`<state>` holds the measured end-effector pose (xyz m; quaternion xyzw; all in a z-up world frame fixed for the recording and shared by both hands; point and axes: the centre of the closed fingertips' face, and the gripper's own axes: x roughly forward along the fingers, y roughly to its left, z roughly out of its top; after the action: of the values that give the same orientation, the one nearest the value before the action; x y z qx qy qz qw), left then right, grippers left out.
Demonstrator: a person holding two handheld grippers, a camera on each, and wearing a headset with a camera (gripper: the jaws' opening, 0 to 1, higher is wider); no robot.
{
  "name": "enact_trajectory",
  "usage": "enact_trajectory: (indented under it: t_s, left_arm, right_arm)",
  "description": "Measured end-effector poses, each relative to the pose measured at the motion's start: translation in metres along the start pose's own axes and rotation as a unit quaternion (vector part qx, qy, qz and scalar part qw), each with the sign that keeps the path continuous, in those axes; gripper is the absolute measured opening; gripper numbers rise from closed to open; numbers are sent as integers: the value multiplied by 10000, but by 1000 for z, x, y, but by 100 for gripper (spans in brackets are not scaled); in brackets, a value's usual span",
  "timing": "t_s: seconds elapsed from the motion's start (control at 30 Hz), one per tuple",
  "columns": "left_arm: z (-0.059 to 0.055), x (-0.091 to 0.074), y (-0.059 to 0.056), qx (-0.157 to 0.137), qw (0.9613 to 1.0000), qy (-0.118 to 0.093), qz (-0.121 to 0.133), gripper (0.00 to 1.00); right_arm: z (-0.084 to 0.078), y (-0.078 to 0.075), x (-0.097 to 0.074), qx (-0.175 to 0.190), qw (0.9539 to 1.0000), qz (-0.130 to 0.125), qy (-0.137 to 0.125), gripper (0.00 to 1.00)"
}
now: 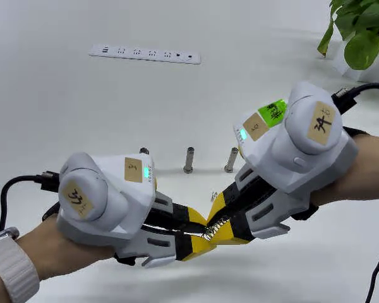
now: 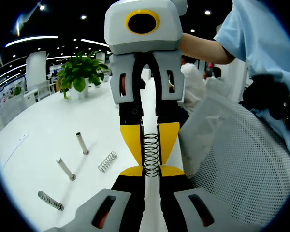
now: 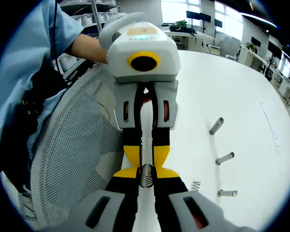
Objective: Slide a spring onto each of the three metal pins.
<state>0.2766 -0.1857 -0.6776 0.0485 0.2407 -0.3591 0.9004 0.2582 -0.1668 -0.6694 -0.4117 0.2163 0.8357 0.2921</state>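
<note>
Head view: silvery coiled spring (image 1: 215, 228)

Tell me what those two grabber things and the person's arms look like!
The left gripper and right gripper both have rounded white bodies and black jaws with yellow tips. Each carries tan stickers with handwritten numbers; the right one also has a green sticker. Black cables trail off them. The person wears a white wristband and a light-blue sleeve.

Both hand-held grippers (image 1: 201, 235) (image 1: 218, 221) clasp one spring (image 1: 215, 228).
</note>
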Motion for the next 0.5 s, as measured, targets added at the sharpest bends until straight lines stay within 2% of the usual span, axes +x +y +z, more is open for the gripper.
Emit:
enact_trajectory:
  t_s: [0.5]
  left_arm:
    - [1, -3, 4, -162, 9997, -71, 188, 11]
  right_arm:
    - [2, -2, -2, -150, 9998, 20, 147, 12]
